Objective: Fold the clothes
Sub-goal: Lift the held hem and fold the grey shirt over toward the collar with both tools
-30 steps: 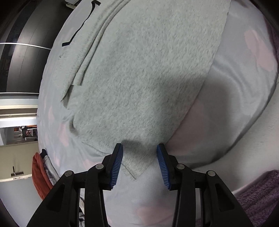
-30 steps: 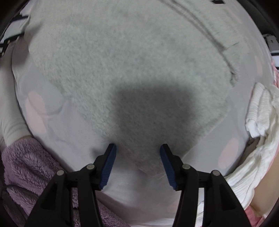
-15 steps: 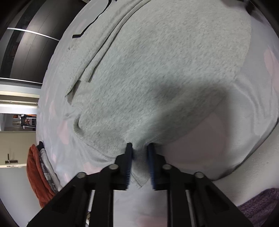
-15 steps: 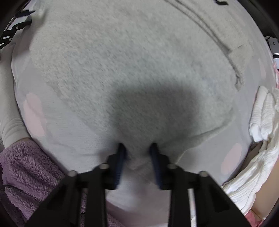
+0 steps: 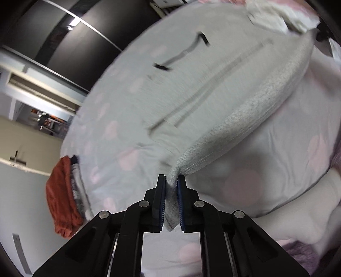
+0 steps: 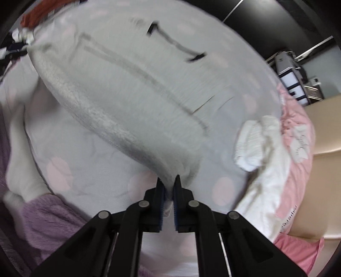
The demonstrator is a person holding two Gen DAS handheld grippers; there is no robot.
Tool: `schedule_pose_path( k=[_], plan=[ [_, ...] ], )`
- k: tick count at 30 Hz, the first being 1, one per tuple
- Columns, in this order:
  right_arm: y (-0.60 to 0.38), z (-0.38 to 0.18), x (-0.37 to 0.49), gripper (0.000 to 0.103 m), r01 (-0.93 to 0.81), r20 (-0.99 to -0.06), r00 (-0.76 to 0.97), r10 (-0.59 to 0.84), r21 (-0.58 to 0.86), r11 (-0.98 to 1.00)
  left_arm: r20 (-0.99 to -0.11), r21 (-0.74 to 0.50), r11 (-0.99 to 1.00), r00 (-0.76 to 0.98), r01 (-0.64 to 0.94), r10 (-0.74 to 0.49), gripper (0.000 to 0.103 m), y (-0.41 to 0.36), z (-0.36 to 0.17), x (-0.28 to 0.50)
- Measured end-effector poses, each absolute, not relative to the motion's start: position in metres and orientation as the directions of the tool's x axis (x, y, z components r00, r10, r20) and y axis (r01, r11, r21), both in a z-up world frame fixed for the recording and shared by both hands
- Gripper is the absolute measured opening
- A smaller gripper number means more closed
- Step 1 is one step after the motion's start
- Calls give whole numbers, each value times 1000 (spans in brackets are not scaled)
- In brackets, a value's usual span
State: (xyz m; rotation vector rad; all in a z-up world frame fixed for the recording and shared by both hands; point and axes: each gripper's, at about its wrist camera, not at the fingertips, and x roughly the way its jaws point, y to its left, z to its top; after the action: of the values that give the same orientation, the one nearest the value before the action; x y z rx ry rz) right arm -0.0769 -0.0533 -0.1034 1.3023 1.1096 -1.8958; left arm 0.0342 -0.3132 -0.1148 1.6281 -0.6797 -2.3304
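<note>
Grey fleece garment (image 5: 245, 102), near hem lifted off the dotted sheet (image 5: 266, 153), far part flat.

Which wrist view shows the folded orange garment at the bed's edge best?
The left wrist view: the orange garment sits whole on a small stack at the edge of the bed sheet. The right wrist view shows only a blurred orange sliver at the top left rim.
</note>
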Motion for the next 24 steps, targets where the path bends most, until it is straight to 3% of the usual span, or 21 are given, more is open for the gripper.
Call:
schedule_pose_path(
  k=[5, 12, 24],
  plan=[
    [-54, -60, -64, 7, 798, -920, -392, -6, -337, -499, -789, 507, -861, -417, -28, -451, 10, -297, -69, 52],
    [-36, -45, -32, 6, 770, -895, -446, 6, -388, -507, -727, 547, -837, -497, -2, -474, 9, -263, -39, 93],
    [4, -16, 21, 6, 742, -893, -448, -45, -343, -575, -723, 513, -858, -543, -8, -427, 7, -245, -7, 151]
  ],
)
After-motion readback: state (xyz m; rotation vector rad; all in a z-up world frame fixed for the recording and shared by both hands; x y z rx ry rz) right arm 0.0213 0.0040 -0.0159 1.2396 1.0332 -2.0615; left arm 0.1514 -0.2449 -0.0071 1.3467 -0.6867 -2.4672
